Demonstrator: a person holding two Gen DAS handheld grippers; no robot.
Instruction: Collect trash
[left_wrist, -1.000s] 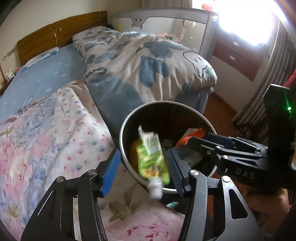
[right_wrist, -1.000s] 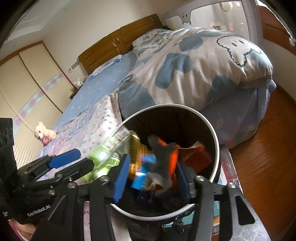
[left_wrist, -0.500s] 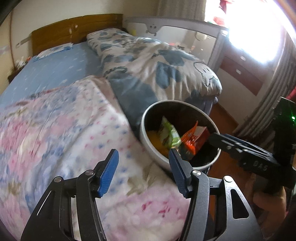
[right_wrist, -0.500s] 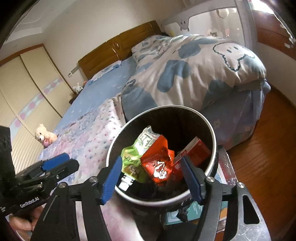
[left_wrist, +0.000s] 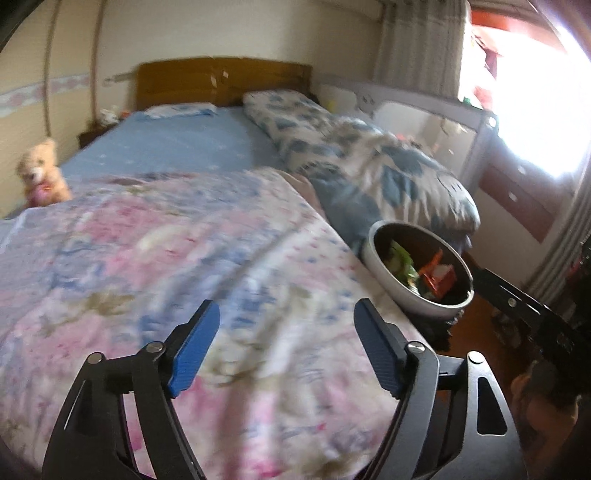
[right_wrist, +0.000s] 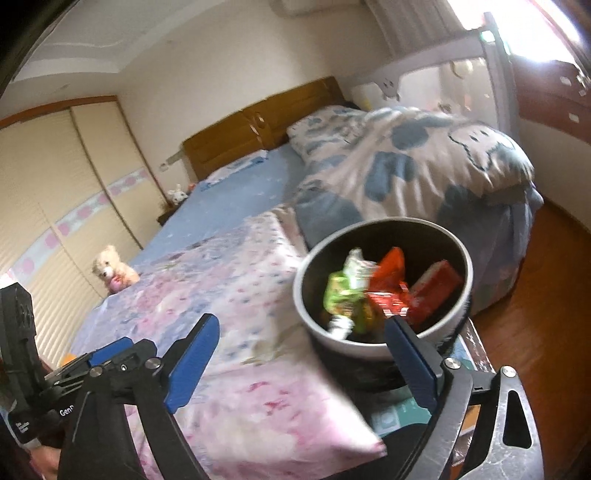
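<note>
A round silver trash bin (left_wrist: 384, 275) (right_wrist: 354, 343) with a dark inside stands at the foot corner of the bed. It holds a green wrapper (right_wrist: 338, 291) (left_wrist: 400, 260), a red wrapper (right_wrist: 388, 284) and a red box (right_wrist: 434, 286) (left_wrist: 437, 280). My left gripper (left_wrist: 286, 345) is open and empty over the pink floral blanket (left_wrist: 166, 266), left of the bin. My right gripper (right_wrist: 301, 356) is open and empty, just in front of the bin, its right finger low before the rim.
A blue and white quilt (right_wrist: 406, 162) lies heaped behind the bin. A teddy bear (left_wrist: 38, 171) (right_wrist: 110, 269) sits at the bed's left edge. The wooden headboard (left_wrist: 221, 79) is at the far end. Wood floor (right_wrist: 546, 280) lies to the right.
The green wrapper has dropped from the left gripper into the bin. Both grippers have pulled back and to the left, so the bin now looks smaller and further off.
</note>
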